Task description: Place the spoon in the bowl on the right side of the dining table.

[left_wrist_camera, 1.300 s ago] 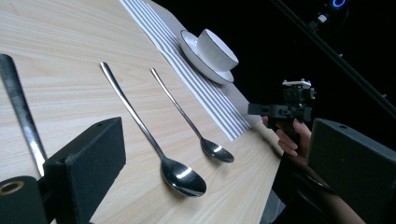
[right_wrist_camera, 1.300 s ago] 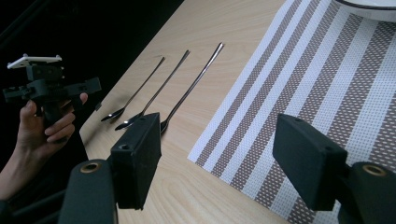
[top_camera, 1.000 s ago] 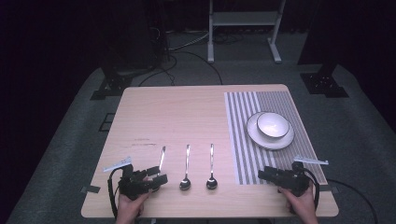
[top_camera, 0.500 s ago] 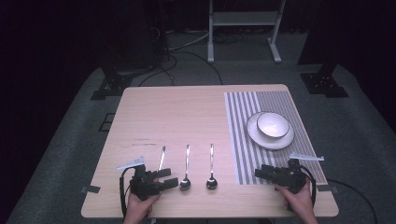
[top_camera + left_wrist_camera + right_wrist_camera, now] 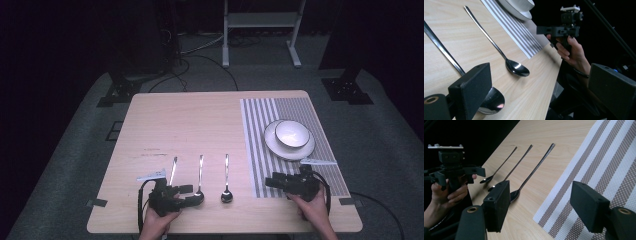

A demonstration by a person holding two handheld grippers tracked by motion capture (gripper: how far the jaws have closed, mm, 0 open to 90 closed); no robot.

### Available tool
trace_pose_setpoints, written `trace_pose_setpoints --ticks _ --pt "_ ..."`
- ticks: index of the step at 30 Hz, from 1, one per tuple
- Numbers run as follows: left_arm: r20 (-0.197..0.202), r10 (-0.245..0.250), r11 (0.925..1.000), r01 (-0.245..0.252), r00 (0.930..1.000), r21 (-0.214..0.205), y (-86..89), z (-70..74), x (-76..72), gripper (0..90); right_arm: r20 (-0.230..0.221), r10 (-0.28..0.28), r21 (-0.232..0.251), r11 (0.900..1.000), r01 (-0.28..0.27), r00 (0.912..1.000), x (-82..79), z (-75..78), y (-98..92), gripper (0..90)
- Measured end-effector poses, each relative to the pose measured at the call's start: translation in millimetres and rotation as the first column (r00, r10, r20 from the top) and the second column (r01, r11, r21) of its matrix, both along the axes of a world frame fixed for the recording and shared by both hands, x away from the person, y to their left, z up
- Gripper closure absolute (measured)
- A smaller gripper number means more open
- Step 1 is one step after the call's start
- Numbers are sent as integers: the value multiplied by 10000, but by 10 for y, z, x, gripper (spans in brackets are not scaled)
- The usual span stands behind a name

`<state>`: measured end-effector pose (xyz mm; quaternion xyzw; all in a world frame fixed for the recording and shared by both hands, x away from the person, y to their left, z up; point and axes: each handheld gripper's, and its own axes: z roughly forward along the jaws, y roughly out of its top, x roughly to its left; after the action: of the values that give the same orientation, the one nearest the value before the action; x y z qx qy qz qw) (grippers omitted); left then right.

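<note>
Three spoons lie parallel between both tongs. Left gripper spread, jaws straddling middle spoon bowl. Right gripper spread, hovering over striped placemat edge.

Both tools are showing a matt black, blocky build with pistol-style handles. The left gripper is carrying a pale grey three-cornered plate on top, and a black cable is looping from its rear. The right gripper is wearing the same kind of plate, with a black cable curving behind it. In the gripper views, the jaws are appearing as thick rectangular black pads, each arm bearing a round brass-coloured fitting. The forearms are showing no sleeves.
</note>
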<state>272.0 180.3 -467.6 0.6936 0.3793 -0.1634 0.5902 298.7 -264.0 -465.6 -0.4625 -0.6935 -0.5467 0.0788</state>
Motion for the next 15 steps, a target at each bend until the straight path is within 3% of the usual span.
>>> trace_pose_setpoints --ticks 15 --pt "-548 -641 9965 668 9964 496 -128 -78 2 45 85 271 -205 9994 -269 9996 88 87 116 313"
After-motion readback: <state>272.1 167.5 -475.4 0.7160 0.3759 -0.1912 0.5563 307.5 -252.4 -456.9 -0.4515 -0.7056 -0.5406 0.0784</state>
